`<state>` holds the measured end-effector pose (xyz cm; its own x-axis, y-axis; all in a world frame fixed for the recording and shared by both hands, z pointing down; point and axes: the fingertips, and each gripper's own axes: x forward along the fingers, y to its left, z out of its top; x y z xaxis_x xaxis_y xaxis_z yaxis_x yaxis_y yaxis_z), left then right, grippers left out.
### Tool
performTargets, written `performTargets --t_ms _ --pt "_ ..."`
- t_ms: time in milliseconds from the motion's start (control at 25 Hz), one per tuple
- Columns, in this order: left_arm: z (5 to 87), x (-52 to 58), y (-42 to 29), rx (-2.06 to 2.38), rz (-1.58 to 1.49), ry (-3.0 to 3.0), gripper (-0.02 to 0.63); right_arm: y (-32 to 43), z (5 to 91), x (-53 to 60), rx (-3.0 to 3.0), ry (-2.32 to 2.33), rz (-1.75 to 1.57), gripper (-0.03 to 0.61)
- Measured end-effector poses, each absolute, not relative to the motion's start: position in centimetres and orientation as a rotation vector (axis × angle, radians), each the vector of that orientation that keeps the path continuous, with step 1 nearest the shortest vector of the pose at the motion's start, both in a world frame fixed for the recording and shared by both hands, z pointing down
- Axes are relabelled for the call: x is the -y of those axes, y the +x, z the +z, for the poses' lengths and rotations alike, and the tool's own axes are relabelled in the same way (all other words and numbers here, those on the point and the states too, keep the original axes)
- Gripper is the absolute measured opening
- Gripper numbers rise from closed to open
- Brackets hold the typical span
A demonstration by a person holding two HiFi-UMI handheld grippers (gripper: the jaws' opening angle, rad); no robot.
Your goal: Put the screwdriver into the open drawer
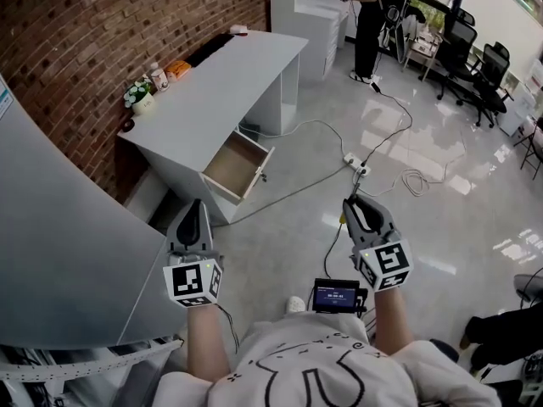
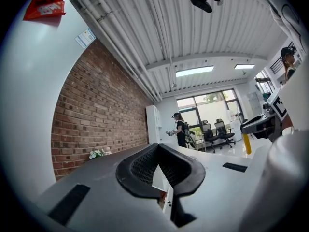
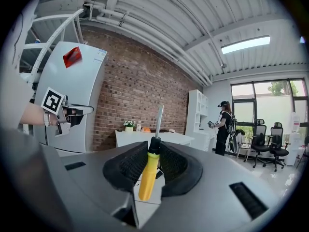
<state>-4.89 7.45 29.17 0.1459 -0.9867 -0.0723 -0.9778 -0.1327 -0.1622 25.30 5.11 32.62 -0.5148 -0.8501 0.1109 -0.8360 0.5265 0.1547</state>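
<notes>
Over by the brick wall stands a long white table (image 1: 229,75), its one drawer (image 1: 231,164) pulled out towards the room, pale inside and bare as far as I can see from here. The person stands well back from it on the glossy floor (image 1: 305,227), a claw in each hand. The right claw (image 1: 353,203) is closed on the screwdriver (image 3: 147,175): the pads pinch the black collar where the yellow handle ends, the handle hangs back towards the hand and the metal shaft pokes up past the pads. From above the tool is almost wholly hidden by the claw, only a sliver of yellow showing at its side. The left claw (image 1: 197,203) has its jaws drawn in to a thin slit with nothing between them; through that slit only a strip of the drawer's front is visible. A small pot of flowers (image 1: 138,91) and a few bits too small to name sit at the wall end of the table. A big grey curved panel (image 1: 59,253) cuts off the left side of the room. Farther off, a second person (image 1: 372,15) stands near some office chairs (image 1: 475,58).
</notes>
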Motion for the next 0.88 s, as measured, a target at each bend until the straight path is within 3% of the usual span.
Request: performTargets --t_ms 880 --pt "31.9 3.2 -6.2 -2.024 -0.15 -2.211 0.012 24.2 35.5 6.3 2.619 1.354 -0.06 0.077"
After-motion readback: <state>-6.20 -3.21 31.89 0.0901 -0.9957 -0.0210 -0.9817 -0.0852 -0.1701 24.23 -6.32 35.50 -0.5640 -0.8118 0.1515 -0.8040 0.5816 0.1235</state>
